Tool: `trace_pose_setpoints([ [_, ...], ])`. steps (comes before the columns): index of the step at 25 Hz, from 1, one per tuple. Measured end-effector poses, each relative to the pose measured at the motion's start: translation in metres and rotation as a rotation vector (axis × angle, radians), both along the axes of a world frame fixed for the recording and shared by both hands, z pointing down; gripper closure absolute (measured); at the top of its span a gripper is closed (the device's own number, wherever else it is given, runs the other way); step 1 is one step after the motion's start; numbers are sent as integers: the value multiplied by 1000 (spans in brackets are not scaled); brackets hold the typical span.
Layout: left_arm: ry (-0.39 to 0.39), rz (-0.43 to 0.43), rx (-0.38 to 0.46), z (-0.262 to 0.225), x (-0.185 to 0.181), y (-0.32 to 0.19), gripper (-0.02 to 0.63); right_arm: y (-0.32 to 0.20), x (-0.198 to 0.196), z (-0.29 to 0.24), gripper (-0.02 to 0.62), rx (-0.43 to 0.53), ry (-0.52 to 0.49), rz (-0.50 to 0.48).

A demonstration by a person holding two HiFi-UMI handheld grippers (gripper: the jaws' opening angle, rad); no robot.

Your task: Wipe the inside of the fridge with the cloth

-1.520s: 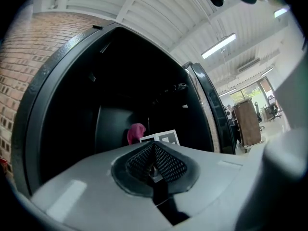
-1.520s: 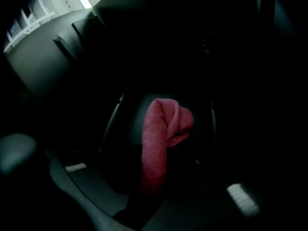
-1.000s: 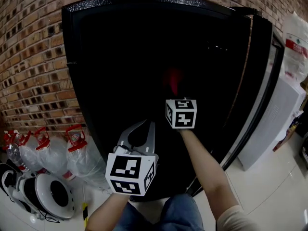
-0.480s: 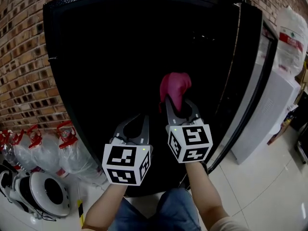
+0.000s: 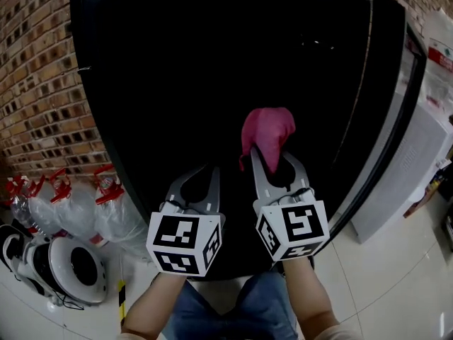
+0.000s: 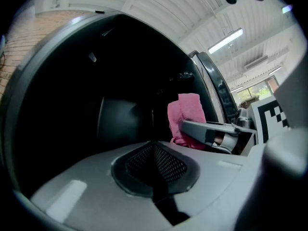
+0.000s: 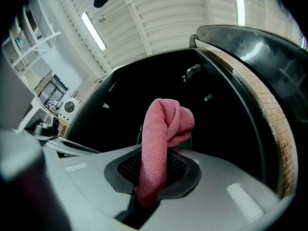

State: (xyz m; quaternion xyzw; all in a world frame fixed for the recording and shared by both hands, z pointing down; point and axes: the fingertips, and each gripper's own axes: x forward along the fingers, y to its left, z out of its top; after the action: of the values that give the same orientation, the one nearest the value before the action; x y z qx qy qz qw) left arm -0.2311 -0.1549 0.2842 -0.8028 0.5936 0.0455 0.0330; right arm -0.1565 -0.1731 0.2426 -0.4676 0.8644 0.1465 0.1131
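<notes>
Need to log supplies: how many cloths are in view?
1. The pink cloth is clamped in the right gripper, held up before the dark fridge interior; others could be hidden in there.

The cloth (image 5: 267, 127) is held in the right gripper (image 5: 271, 158) before the open fridge (image 5: 177, 62), with the left gripper (image 5: 209, 174) just beside it at the left — the door (image 5: 396, 105) is swung out rightward, and bags (image 5: 71, 214) are set on the floor (image 5: 396, 289) leftward
</notes>
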Motion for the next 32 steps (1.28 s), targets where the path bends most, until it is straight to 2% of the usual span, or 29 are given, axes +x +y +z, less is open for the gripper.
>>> trace_pose_setpoints([
  [4,27,-54,-11,9,-21,15,594,21,-37,14,534,17,-8,-139],
  [8,2,-100,2,14,-41,33,593,34,-84,34,534,-4,21,-277],
  [13,18,-143,10,7,-63,48,592,38,-114,49,534,-16,49,-358],
  [21,11,-153,17,10,-70,58,592,44,-149,71,534,-57,23,-492],
  [28,10,-128,9,12,-64,50,593,32,-169,78,534,-87,87,-520],
  [32,20,-112,15,9,-62,49,592,19,-174,73,534,-89,144,-495],
])
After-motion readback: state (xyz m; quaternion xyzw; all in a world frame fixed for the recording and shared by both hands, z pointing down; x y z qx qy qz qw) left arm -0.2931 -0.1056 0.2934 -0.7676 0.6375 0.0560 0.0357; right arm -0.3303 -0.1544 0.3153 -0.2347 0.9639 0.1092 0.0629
